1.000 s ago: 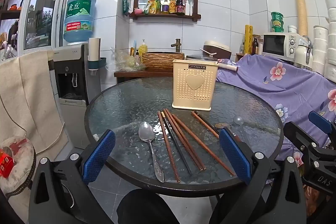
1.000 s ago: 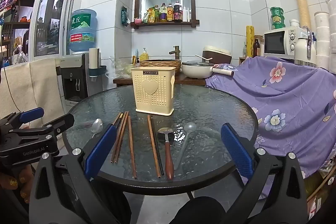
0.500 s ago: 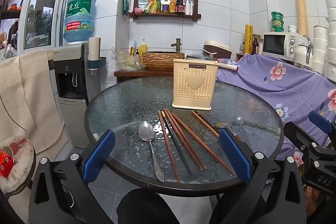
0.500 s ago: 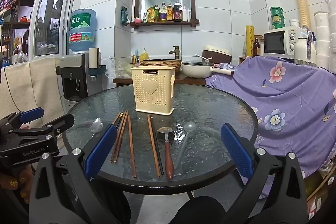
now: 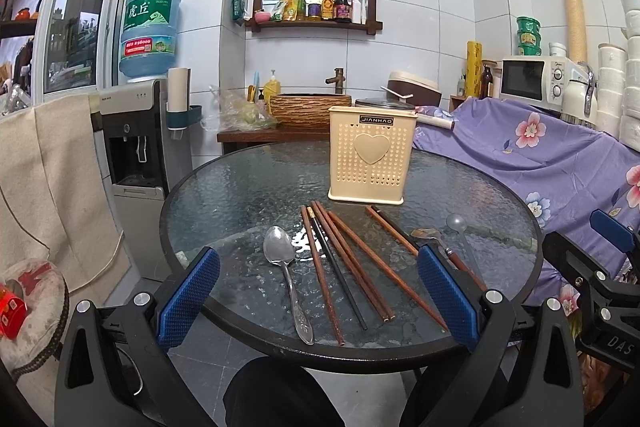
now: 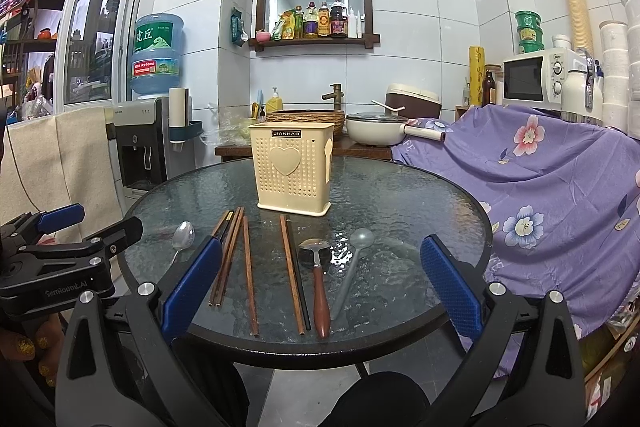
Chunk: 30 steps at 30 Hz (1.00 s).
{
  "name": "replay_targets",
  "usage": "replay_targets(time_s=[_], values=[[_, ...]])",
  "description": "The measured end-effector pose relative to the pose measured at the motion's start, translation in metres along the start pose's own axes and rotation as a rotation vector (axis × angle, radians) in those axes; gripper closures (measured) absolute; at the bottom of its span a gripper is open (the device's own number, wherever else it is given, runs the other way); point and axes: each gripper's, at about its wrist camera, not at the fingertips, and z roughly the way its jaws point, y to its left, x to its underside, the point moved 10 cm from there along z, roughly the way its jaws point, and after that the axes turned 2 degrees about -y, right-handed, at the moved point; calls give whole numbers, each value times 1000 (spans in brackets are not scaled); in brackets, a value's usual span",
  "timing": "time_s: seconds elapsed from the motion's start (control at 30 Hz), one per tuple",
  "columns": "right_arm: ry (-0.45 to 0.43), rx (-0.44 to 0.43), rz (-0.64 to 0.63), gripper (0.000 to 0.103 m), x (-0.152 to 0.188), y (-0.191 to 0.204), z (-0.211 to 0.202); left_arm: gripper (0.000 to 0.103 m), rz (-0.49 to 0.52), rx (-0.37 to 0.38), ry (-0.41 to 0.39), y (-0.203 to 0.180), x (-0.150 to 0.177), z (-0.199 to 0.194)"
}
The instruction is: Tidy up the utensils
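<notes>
Left gripper [image 5: 318,297]: blue-padded fingers spread wide, empty, at the near rim
Right gripper [image 6: 320,293]: spread too, empty
Brown wooden chopsticks [image 5: 348,263]: flat before the cream perforated plastic utensil holder [image 5: 370,157]
Steel spoon [image 5: 282,261]: left of them

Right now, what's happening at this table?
A person holds two grippers at the near edge of the round glass table, both with jaws open and empty. Nothing is picked up yet: the chopsticks, metal spoon, wooden-handled spoon and translucent spoon all lie flat on the glass in front of the beige utensil holder, which stands upright.
</notes>
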Motion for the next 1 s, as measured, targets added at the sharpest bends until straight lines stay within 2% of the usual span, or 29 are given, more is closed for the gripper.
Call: replay_targets(time_s=[0.17,0.5,0.73,1.0], values=[[45,31,-4,5,8,-8,16,6,-8,-2,37,3,8,14],[187,56,-20,5,34,-31,66,7,-4,-72,140,31,17,52],[269,45,-8,6,37,-38,98,18,56,-117,184,46,14,76],[413,13,1,18,46,-41,149,25,87,-113,280,48,22,111]])
